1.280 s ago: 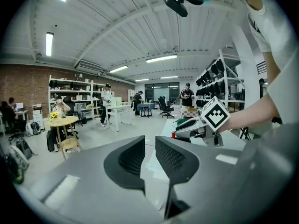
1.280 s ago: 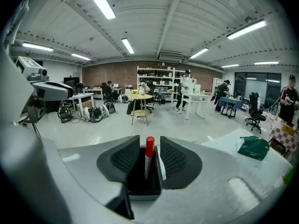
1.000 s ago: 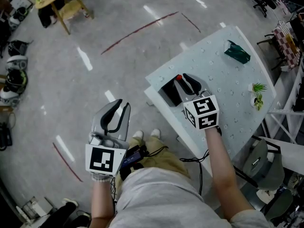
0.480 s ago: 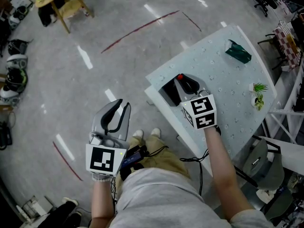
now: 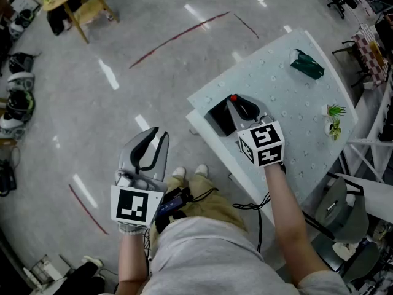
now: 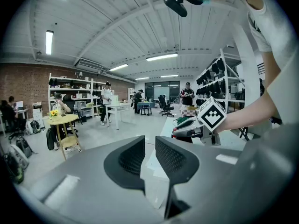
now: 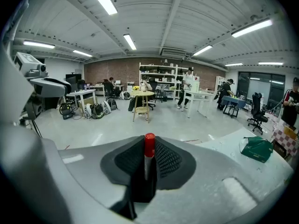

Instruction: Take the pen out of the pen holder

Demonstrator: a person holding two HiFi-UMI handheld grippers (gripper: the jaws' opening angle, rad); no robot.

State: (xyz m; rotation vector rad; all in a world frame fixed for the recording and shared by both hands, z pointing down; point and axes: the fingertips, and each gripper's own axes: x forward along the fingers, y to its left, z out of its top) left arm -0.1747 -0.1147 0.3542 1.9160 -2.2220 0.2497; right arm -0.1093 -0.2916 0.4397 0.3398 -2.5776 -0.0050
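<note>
Jaws on the right gripper [image 5: 239, 106] have just been closing and pinch the pen [image 7: 148, 155]; pull straight up so the pen holder [image 5: 218, 118] stays put. Left gripper [image 6: 148, 158] has its jaws apart, empty.

The left tongs [image 5: 156, 134] are held low and close in front of the body on the left forearm [image 5: 128, 260], pointed only slightly downward. Their jaws are set a narrow gap apart, and nothing is gripped between them. The right tongs [image 5: 241, 105] are carried forward on the outstretched right forearm [image 5: 285, 211] and tilted more steeply down. Their jaws have just been closing, and an upright pen [image 7: 149, 157] is pressed between the pads.
</note>
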